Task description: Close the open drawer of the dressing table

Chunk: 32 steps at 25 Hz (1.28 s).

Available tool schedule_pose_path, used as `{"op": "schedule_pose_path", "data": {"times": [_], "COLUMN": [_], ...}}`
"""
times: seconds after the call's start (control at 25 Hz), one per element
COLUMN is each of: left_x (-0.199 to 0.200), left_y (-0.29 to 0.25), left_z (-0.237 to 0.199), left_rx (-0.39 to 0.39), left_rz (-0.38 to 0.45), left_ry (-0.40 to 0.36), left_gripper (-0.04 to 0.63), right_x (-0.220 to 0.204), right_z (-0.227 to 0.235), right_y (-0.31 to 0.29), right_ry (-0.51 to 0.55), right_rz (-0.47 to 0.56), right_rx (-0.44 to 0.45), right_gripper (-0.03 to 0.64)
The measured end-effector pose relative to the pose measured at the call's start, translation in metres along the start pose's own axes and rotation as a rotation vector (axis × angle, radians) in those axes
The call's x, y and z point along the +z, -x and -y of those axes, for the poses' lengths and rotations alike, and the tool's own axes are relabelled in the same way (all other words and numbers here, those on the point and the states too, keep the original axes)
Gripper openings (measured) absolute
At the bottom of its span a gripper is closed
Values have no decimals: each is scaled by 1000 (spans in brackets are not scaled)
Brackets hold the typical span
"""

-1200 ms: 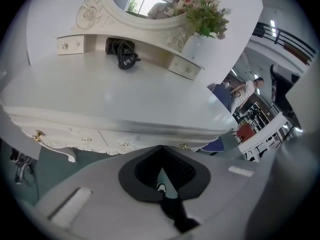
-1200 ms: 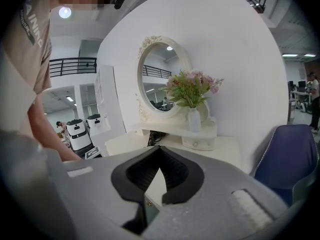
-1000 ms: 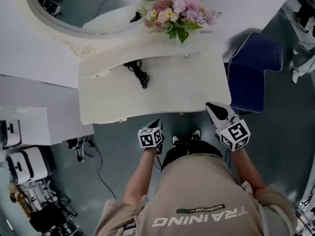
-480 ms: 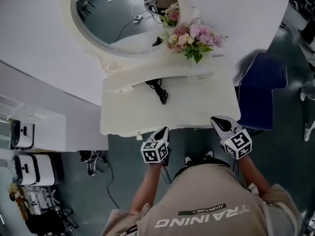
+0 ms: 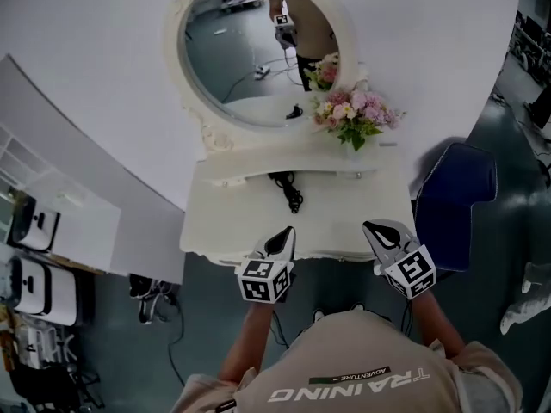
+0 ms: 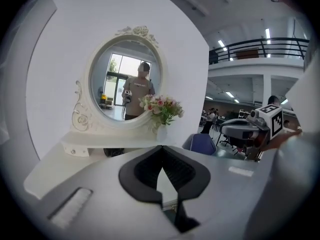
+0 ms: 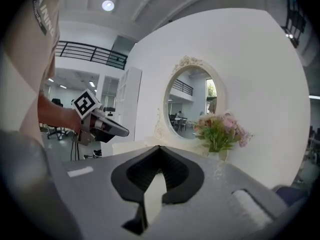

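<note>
The cream dressing table [image 5: 344, 218] stands against the white wall under an oval mirror [image 5: 250, 58]. A black corded thing [image 5: 291, 192] lies on its top. From above I cannot make out an open drawer; the front below the table edge is hidden. My left gripper [image 5: 284, 233] is shut and empty, its tips over the table's front edge left of centre. My right gripper [image 5: 372, 228] is also shut and empty, over the front edge further right. In the left gripper view the gripper [image 6: 161, 149] points at the mirror [image 6: 125, 86]. The right gripper [image 7: 159, 148] looks along the table toward the flowers [image 7: 220, 129].
A vase of pink flowers [image 5: 355, 114] stands at the table's back right. A dark blue chair [image 5: 456, 200] is close on the right. White cabinets [image 5: 60, 231] and cables on the floor [image 5: 151, 291] lie to the left. The person stands right at the table front.
The head view has tilted up, so the whole mirror shows. Both grippers have come forward from below the table's front edge to over it, still shut.
</note>
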State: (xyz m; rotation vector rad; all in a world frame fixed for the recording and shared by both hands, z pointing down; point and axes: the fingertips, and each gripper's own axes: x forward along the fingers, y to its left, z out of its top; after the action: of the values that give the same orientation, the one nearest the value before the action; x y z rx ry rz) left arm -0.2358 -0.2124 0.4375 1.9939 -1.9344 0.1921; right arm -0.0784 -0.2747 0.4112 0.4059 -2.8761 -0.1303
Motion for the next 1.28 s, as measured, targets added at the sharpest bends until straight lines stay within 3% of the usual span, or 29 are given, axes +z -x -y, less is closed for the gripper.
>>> {"op": "schedule_pose_path", "data": {"times": [0.28, 0.64, 0.88, 1.28], "left_x": [39, 96, 99, 73], "left_y": [15, 39, 44, 46], "left_z": [1, 19, 21, 19], "left_rx": [0, 12, 19, 23], "left_rz": [110, 272, 296, 256], "left_ry": [-6, -110, -128, -130], "left_gripper": [18, 18, 18, 18], "right_x": [52, 94, 82, 64], "right_z": [-5, 20, 9, 0], "right_y": [13, 32, 35, 41], "right_ry": [79, 84, 42, 15], "right_rz": [55, 189, 166, 123], "right_rx": [-5, -175, -182, -196], "right_gripper": [3, 2, 2, 2]}}
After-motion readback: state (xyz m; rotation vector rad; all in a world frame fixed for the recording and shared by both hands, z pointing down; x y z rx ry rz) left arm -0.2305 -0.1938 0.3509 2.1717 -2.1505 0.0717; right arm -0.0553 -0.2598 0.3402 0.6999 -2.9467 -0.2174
